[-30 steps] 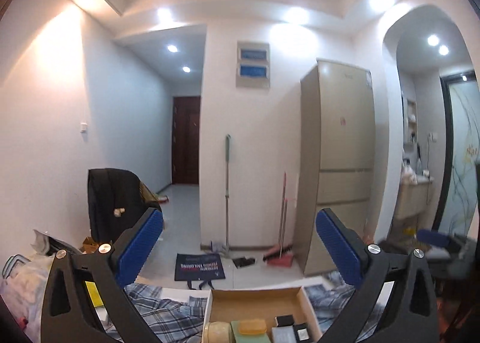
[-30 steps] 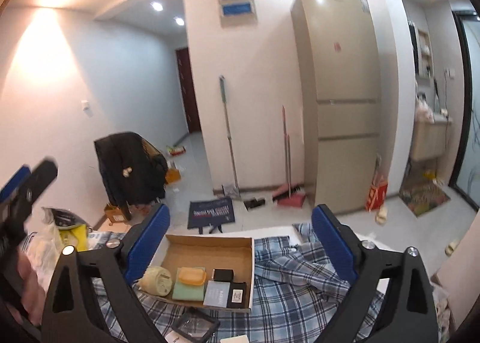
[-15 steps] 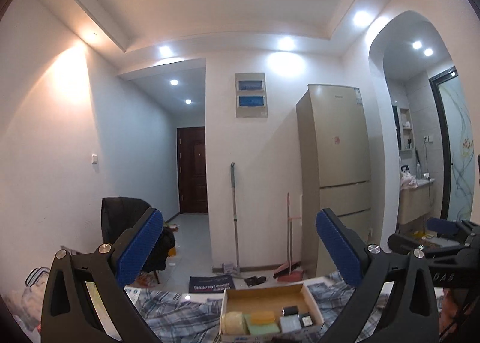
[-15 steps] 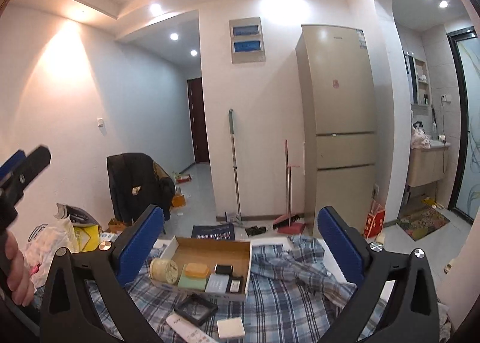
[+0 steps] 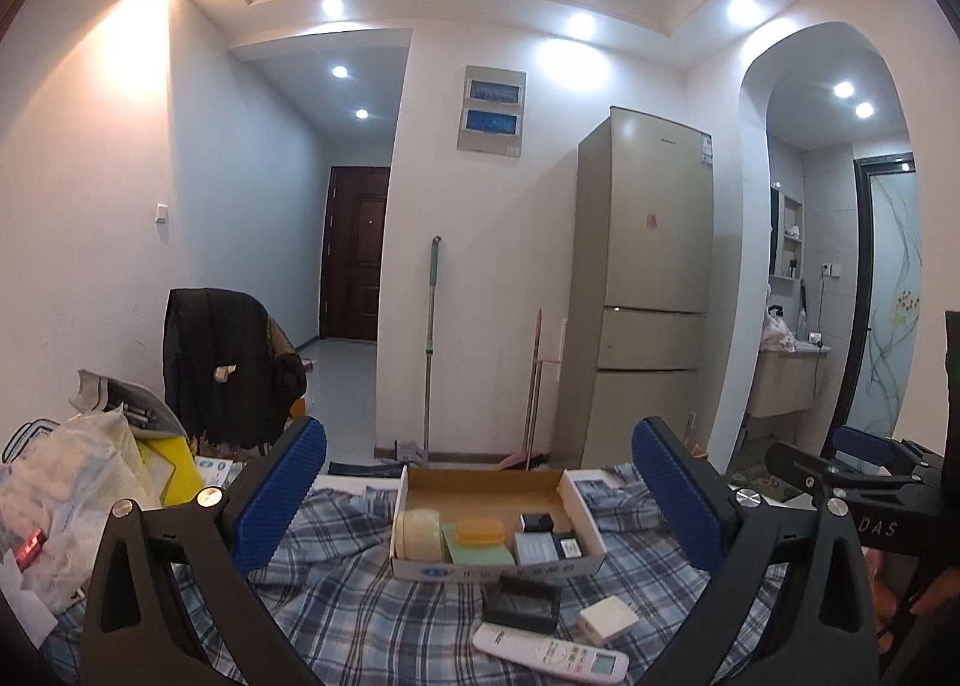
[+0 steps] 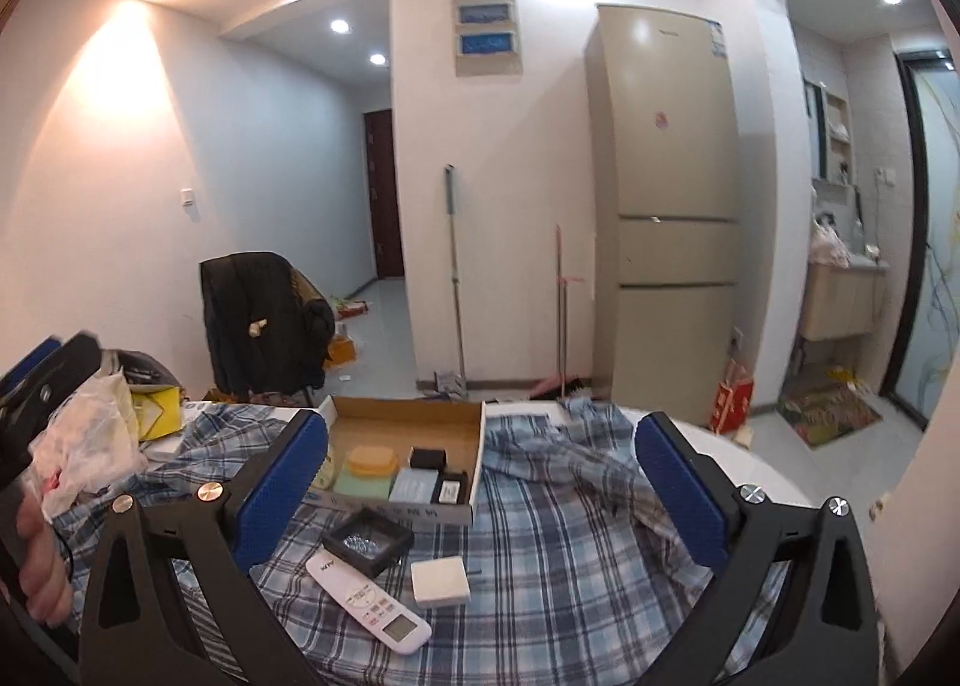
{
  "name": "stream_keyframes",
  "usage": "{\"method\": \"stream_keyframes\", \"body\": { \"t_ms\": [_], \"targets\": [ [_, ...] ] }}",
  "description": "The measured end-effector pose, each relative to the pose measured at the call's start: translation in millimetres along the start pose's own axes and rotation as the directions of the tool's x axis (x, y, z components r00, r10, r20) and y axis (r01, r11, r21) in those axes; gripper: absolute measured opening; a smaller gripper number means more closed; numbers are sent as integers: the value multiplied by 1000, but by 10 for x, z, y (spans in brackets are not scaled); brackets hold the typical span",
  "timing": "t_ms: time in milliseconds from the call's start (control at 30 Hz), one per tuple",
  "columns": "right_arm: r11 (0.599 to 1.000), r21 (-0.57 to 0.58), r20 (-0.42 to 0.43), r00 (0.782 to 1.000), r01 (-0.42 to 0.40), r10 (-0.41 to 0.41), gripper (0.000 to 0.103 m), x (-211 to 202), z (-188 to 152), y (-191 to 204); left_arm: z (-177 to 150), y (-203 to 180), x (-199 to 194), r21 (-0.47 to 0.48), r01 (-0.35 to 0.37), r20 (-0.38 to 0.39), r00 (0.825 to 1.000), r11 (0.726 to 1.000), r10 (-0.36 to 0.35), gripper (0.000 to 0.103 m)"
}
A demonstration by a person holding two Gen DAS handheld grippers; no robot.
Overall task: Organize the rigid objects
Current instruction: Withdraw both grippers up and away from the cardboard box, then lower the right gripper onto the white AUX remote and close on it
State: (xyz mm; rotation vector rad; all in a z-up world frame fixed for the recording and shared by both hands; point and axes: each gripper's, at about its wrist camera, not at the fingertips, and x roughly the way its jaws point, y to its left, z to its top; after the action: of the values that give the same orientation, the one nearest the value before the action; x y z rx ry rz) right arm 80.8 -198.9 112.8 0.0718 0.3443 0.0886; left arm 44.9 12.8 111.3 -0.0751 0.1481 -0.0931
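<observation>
Both the left gripper (image 5: 480, 497) and right gripper (image 6: 480, 482) hover spread and empty, presumably sizing up the remote (image 6: 367, 601), black case (image 6: 367, 547) and white block (image 6: 439, 582) at six o'clock of the box (image 6: 477, 452).

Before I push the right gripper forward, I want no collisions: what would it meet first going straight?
Probably the plaid cloth, just right of the cardboard box; depth is unclear.

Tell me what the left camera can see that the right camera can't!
Only the left wrist view shows the roll of tape plainly, at the box's near left corner. Only the right wrist view shows the red carton on the floor and the doormat. Both show the cardboard box, the white remote, the black case, the small white box and the fridge.
</observation>
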Motion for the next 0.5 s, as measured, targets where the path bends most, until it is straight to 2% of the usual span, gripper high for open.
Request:
{"method": "stream_keyframes", "body": {
  "t_ms": [133, 300, 433, 500],
  "targets": [
    [999, 15, -66, 997, -42, 43, 102, 142, -118, 18, -174, 21, 96, 7, 7, -62, 998, 1000, -7, 103],
    [999, -9, -127, 991, -52, 50, 102, 296, -257, 48, -403, 104, 316, -10, -25, -128, 992, 1000, 23, 103],
    [996, -26, -198, 977, -80, 73, 102, 432, -411, 69, -616, 225, 456, -45, -43, -156, 987, 998, 35, 103],
    [996, -34, -239, 968, -88, 78, 102, 526, -507, 75, -759, 293, 587, -73, -65, -205, 978, 995, 49, 103]
  ]
}}
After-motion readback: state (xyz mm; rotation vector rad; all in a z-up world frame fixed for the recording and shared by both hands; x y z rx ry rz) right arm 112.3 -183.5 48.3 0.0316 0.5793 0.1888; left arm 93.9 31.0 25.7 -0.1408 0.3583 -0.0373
